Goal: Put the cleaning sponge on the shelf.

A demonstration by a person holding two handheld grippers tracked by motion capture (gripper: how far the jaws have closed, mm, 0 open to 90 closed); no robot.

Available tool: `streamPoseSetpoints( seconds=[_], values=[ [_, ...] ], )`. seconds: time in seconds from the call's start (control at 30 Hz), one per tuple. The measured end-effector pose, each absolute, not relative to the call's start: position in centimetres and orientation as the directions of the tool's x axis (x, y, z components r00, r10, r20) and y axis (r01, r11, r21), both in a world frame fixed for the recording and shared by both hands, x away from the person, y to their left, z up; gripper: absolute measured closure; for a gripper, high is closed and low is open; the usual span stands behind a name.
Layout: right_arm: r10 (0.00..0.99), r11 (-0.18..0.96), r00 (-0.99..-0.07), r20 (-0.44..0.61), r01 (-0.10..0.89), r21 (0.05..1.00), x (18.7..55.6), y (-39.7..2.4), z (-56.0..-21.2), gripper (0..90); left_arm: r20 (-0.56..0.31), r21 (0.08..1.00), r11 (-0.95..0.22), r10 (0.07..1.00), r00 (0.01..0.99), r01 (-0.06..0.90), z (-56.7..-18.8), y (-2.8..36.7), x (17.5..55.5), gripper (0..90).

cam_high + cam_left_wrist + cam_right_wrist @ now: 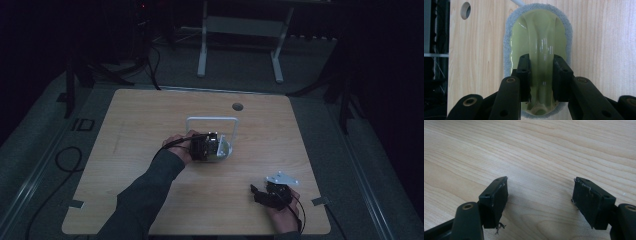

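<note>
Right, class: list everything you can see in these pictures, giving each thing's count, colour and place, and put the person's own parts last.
Scrubbing pad: one, yellow-green plastic top with a raised handle and a grey fuzzy rim, flat on the table near its middle.
White frame: one, white, standing just behind the pad.
Table: one, light wood, with a round hole near its far edge.
Stand: one, white, on the floor beyond the table.
Cables: dark, on the floor at left.
Left hand-held gripper: one, black, jaws closed on the pad's handle.
Right hand-held gripper: one, black, jaws apart over bare table, near the front right corner.
</note>
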State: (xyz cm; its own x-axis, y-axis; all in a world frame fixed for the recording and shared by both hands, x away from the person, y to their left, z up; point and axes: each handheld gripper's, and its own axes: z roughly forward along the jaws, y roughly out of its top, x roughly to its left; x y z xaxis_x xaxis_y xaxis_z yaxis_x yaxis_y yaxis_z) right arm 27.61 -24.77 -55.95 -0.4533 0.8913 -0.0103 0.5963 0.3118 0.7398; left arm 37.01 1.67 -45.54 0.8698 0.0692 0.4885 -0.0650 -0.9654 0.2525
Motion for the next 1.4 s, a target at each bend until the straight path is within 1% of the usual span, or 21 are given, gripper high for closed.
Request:
streamPoseSetpoints(
  seconds=[0.4,0.97,1.4],
  values=[
    [0.891,0.311,-0.453,-0.009,0.597,0.739,27.6,-24.8,-56.0,27.8,0.488,0.232,-0.971,0.057,0.871,-0.066,-46.4,1.2,37.8,71.5],
    [0.891,0.313,-0.454,-0.01,0.597,0.739,27.6,-24.8,-55.9,27.6,0.487,0.234,-0.971,0.068,0.871,-0.055,-47.1,0.9,38.8,71.5],
    [0.89,0.312,-0.455,-0.008,0.597,0.739,27.6,-24.8,-55.9,27.4,0.495,0.227,-0.971,0.051,0.868,-0.073,-47.1,0.5,39.3,71.4]
  ],
)
